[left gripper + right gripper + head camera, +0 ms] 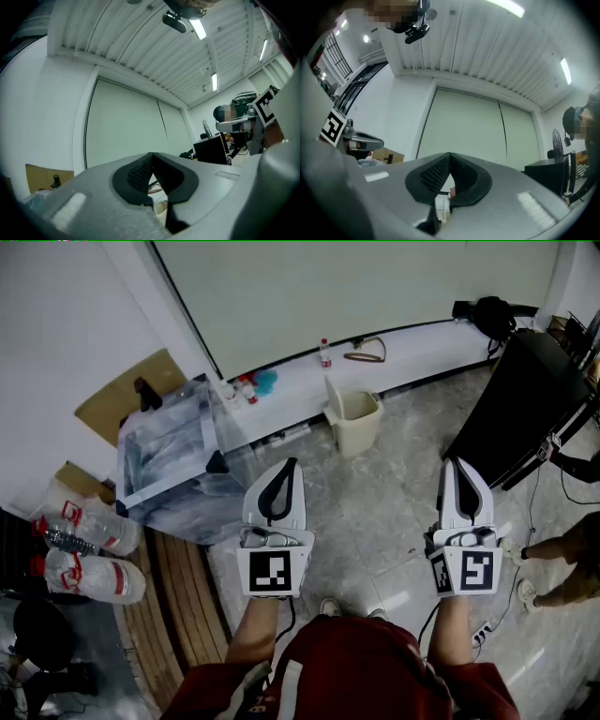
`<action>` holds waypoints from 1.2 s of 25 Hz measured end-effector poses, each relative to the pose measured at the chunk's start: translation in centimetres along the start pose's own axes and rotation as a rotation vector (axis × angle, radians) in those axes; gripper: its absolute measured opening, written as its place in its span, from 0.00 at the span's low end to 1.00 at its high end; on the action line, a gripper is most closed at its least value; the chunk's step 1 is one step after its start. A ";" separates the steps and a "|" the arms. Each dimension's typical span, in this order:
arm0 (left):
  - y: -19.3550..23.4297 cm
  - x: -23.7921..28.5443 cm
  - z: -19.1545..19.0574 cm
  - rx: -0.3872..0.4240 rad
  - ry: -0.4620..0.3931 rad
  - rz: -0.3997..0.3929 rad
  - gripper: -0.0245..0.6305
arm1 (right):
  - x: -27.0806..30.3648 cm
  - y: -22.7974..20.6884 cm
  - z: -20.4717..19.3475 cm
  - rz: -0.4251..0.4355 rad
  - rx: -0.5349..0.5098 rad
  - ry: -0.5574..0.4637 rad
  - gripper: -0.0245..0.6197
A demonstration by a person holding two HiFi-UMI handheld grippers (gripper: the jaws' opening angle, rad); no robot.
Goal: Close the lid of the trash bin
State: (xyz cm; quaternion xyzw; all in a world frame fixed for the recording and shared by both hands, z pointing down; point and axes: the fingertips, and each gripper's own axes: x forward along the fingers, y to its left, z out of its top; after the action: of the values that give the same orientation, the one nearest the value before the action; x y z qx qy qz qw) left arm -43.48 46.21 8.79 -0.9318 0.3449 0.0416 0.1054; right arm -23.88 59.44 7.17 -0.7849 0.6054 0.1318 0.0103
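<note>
- No word, brand or number is legible.
- Well left of the trash bin, bottles carry red labels, their print too small to read.

The trash bin looks like smooth beige plastic with a dull sheen. The floor is polished grey stone tile, glossy enough to throw back light. The left tool and the right tool have smooth white plastic shells. Their pads are black, matt and ribbed. The box is clear, shiny plastic, and the bottles are clear, crinkled plastic. The planks are brown wood with a visible grain. The cabinet is matt black. The shirt is dark red cloth.
</note>
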 end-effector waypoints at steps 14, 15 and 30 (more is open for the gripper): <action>5.6 0.1 -3.1 -0.040 0.010 -0.016 0.04 | 3.3 5.8 -1.6 -0.005 0.009 0.020 0.04; 5.7 0.3 -3.4 -0.043 0.016 -0.015 0.04 | 3.5 5.8 -1.8 -0.004 0.009 0.025 0.04; 3.5 12.4 -7.6 -0.051 0.068 -0.006 0.04 | 12.0 -2.0 -8.6 0.024 0.072 0.085 0.04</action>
State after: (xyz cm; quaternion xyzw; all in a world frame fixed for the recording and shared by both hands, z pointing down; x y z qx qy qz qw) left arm -36.34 34.08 13.80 -0.9360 0.3445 0.0184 0.0697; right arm -17.49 47.13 12.60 -0.7817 0.6189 0.0764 0.0110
